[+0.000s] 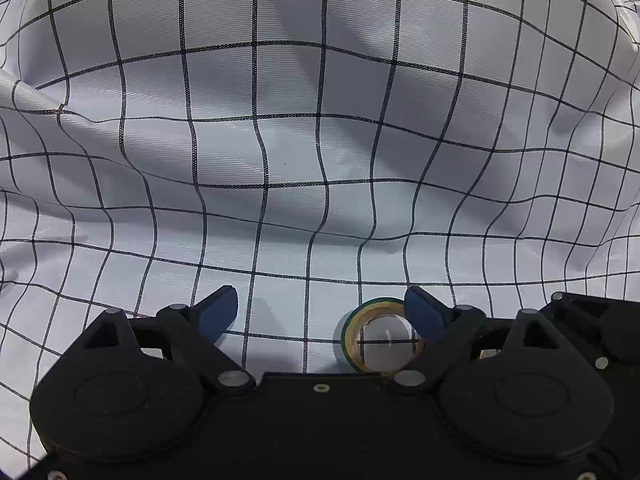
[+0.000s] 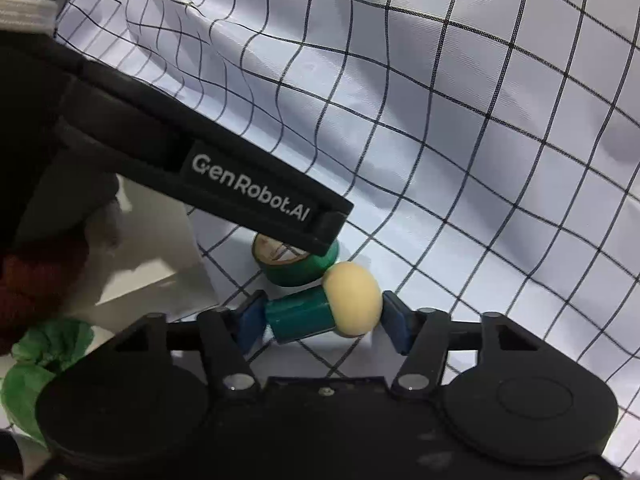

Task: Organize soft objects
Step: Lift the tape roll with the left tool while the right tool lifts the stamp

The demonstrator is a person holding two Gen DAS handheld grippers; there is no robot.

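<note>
Between the blue pads of the right gripper (image 2: 322,316) lies a mushroom-shaped toy (image 2: 324,312), its long axis running straight across from pad to pad: the teal stem end meets the left pad, the cream cap sits at the right pad, so the jaws look closed on it, lying on the checked cloth (image 2: 460,160). Just beyond the toy, touching its cap, stands a green tape roll (image 2: 304,268). Beside that same roll the left gripper (image 1: 320,312) hangs wide open, holding nothing, its right pad at the roll's rim.
</note>
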